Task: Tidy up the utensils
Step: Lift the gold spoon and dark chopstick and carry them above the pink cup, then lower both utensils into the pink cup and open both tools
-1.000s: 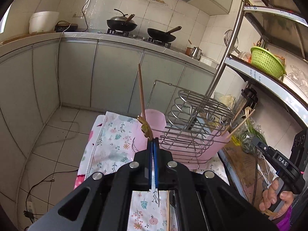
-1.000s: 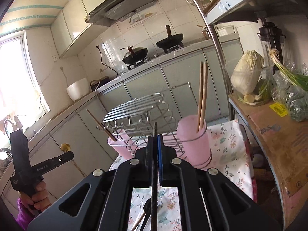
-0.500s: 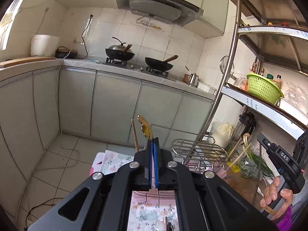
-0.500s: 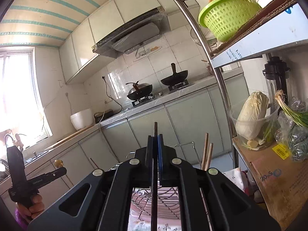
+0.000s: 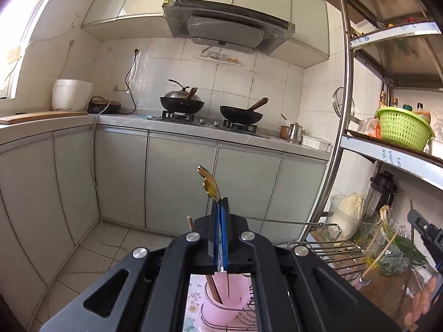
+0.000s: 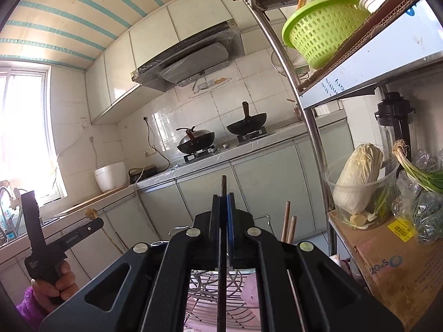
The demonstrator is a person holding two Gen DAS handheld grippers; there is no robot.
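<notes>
The cardboard box (image 6: 393, 260) on the lower rack shelf reads "20±S" in blue beside a yellow barcode sticker; the white shelf edge (image 5: 387, 156) carries small grey lettering too distorted to read fully. White print on the left gripper's black body, seen from the right wrist view, is too small to read.

The left gripper (image 5: 220, 207) has its blue-lined jaws pressed together on a gold-coloured metal utensil handle (image 5: 209, 184), glossy and curled at its tip, whose thin shaft runs down toward the pink plastic cup (image 5: 225, 301). That cup, smooth and cylindrical, sits in a wire ring at the near left corner of the chrome wire dish rack (image 5: 326, 246) and holds a brown wooden chopstick (image 5: 211, 285).

The right gripper (image 6: 223, 202) is clamped on a thin, dark, flat utensil handle (image 6: 223, 185) standing upright. Two wooden chopsticks (image 6: 288, 225) rise beside it from the rack below.
</notes>
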